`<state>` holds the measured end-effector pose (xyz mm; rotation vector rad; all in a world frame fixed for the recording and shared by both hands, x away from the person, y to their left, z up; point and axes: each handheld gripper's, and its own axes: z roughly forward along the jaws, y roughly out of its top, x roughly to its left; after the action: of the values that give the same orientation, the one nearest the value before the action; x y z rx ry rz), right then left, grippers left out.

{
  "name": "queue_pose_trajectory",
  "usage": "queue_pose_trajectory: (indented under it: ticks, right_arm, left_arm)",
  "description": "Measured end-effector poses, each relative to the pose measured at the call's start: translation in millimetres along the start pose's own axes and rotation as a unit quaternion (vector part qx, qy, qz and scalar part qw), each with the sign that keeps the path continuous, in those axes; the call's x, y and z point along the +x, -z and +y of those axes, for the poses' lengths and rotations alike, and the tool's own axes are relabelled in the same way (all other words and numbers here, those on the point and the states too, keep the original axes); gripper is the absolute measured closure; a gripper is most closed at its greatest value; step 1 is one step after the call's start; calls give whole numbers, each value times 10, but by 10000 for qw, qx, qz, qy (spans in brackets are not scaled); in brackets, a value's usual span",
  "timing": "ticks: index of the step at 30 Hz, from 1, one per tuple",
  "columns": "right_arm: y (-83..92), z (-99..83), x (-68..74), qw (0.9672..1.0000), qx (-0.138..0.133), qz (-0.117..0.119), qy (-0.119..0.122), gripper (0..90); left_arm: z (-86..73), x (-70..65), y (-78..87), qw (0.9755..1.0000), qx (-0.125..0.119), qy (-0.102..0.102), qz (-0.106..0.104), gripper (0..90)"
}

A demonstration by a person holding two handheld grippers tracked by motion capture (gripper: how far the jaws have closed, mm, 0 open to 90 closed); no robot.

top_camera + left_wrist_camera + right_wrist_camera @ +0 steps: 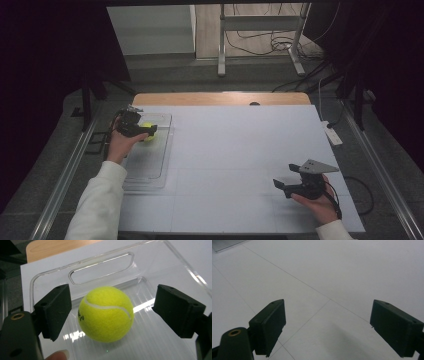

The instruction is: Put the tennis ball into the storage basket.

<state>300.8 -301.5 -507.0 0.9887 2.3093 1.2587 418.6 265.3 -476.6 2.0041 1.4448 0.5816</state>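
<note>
The tennis ball point(105, 314) was found resting on the floor of the clear plastic tray point(100, 267), which stood along the left edge of the desk point(240, 150), toward its far left corner. The left tool point(150, 131) was held over the far end of that tray with its jaws spread apart; a gap was seen on each side of the ball, so nothing was gripped and the pads point(53, 311) were not pressed on the felt. The ball was seen between the two jaws and a little beyond them, nearer the left pad than the right, with the tray's handle slot behind it. The step in hand was judged to be the release of the ball into the tray. For this to be done well, the jaws were best kept wide and the tool drawn straight up and back, so that the ball was not brushed and set rolling, and the thin tray wall was not struck. The right tool point(282, 187) was held apart, jaws wide and empty, over the near right part of the desk.
</note>
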Motion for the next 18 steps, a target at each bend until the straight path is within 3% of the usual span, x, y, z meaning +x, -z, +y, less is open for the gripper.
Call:
queue_pose_trajectory:
  ticks: [8,18]
  right_arm:
    - [11,-4,-13,10000,-2,-17,-17,138]
    - [29,-21,-22,10000,-18,-34,-59,138]
  left_arm:
    - [-15,-90,182,9990,-371,-45,-257,161]
    - [-71,-185,325,9959,-700,-45,-576,163]
